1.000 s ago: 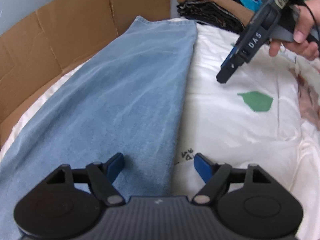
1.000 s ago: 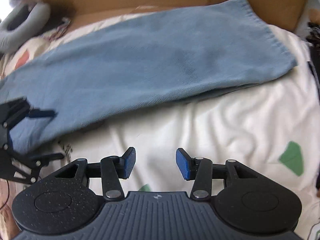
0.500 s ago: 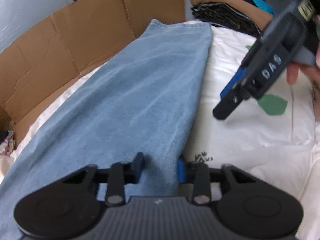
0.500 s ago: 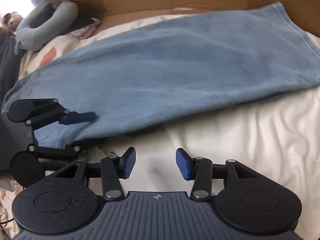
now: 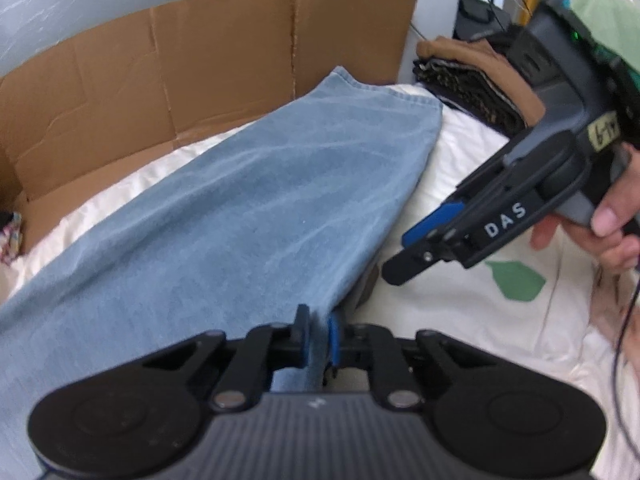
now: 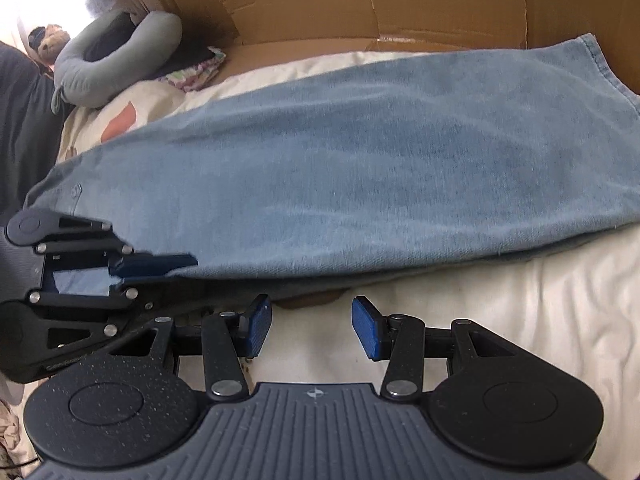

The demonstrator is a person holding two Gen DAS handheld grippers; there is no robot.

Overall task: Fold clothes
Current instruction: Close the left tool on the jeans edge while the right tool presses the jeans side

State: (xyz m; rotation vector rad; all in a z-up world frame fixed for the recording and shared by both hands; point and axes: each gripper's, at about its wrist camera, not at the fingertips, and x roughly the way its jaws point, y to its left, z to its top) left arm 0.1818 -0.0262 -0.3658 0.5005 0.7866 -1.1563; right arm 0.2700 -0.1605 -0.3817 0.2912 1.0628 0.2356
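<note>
Light blue jeans (image 5: 240,208) lie folded lengthwise on a white sheet (image 5: 460,340), running from near me to the cardboard at the back. My left gripper (image 5: 318,340) is closing its jaws on the jeans' near right edge, and the denim is pinched between the blue pads. The right wrist view shows the same grip (image 6: 160,266) at the left, with the jeans (image 6: 360,168) stretching to the right. My right gripper (image 6: 312,326) stands open over the sheet just short of the jeans' long edge, nothing between its fingers. It (image 5: 416,248) hovers to the right, held by a hand (image 5: 608,224).
Flattened cardboard (image 5: 200,60) walls the far side of the bed. A stack of folded brown and dark clothes (image 5: 472,76) sits at the far right. A grey neck pillow (image 6: 112,64) lies at the head end. The sheet has a green patch (image 5: 516,280).
My left jaws went from wide open to pinching the jeans' edge, and that edge has lifted a little. My right gripper has drifted along the jeans' edge toward the left gripper, still open.
</note>
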